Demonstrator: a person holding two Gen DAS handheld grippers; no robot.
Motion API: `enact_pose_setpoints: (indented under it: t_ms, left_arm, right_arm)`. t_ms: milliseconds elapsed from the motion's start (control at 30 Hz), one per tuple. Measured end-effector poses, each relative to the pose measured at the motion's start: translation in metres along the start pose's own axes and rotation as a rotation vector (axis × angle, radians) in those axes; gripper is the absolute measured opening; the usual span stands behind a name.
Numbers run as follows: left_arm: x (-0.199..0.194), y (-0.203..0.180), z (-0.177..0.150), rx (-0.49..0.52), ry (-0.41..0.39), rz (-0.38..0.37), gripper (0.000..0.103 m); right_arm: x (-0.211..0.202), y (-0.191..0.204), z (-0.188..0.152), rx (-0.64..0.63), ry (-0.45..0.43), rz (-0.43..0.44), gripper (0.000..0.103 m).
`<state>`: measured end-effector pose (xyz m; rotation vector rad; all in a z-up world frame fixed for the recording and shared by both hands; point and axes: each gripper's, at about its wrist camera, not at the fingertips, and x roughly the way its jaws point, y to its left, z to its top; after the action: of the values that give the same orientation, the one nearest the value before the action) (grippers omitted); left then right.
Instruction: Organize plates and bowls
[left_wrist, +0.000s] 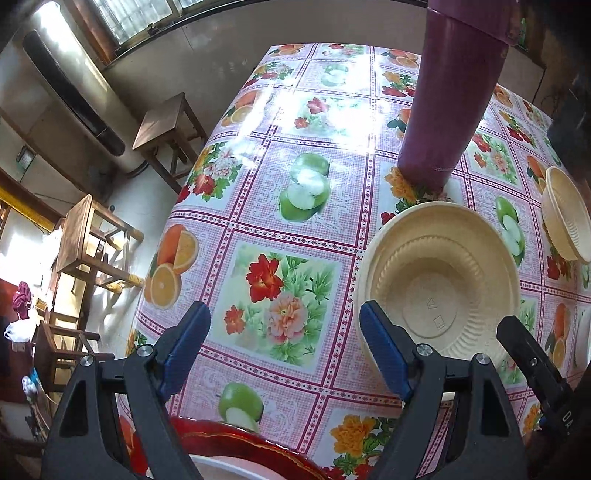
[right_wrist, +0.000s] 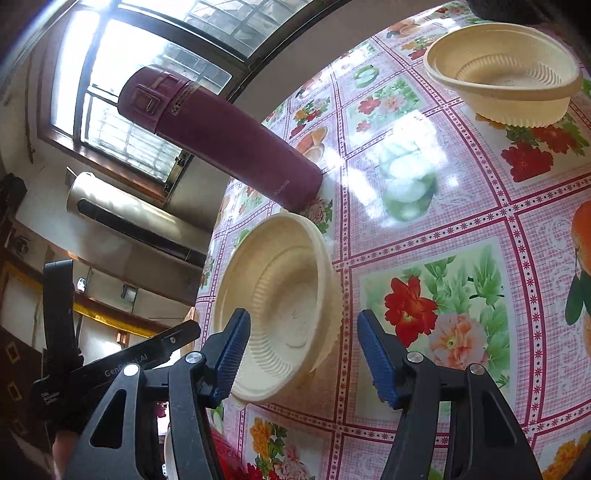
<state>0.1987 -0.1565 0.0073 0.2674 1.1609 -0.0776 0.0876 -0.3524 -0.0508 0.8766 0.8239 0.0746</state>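
Sunlight is glaring on the fruit-print tablecloth (left_wrist: 295, 258). Both grippers, left gripper (left_wrist: 284, 350) and right gripper (right_wrist: 303, 354), are hanging spread and empty; the right is nearing the cream bowl (right_wrist: 280, 306) beside the flask (right_wrist: 221, 136), probably needing its rim pinched next.

White "GenRobot.AI" on black arm of other tongs (right_wrist: 147, 363), lower left of right wrist view; smaller white lettering below it on same black body, too small to read; "DA" fragment on black tongs arm (left_wrist: 567, 419), lower right of left wrist view; small print near base of maroon flask (right_wrist: 221, 136), unreadable; embossed marks in cream bowl (left_wrist: 439, 277) bottom, unreadable.
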Motion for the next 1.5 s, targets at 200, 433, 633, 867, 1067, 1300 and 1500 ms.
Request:
enact_pose_setpoints:
  t_ms: [200, 433, 633, 867, 1067, 1300, 1500]
  left_arm:
    - [0.008, -0.010, 0.004, -0.009, 0.013, -0.049, 0.084]
    - [0.008, -0.020, 0.002, 0.008, 0.019, -0.103, 0.079]
    - [0.014, -0.025, -0.001, 0.015, 0.049, -0.162, 0.034]
    - [0.016, -0.029, -0.003, 0.020, 0.048, -0.178, 0.011]
    - [0.009, -0.031, -0.006, 0.039, 0.020, -0.170, 0.011]
    - [-0.016, -0.015, -0.013, 0.031, -0.019, -0.183, 0.012]
    - [-0.047, 0.013, -0.034, 0.013, -0.074, -0.169, 0.013]
  right_arm:
    - [0.003, -0.005, 0.004, -0.004, 0.000, 0.001, 0.059]
    - [0.009, -0.003, 0.005, -0.013, 0.017, 0.002, 0.049]
    - [0.011, -0.003, 0.009, -0.018, 0.018, -0.002, 0.038]
    - [0.013, -0.009, 0.011, -0.019, 0.014, -0.034, 0.015]
    - [0.010, -0.010, 0.010, -0.016, 0.009, -0.046, 0.014]
    - [-0.009, 0.006, 0.007, -0.046, -0.012, -0.003, 0.014]
    - [-0.021, 0.035, -0.005, -0.099, -0.005, 0.062, 0.014]
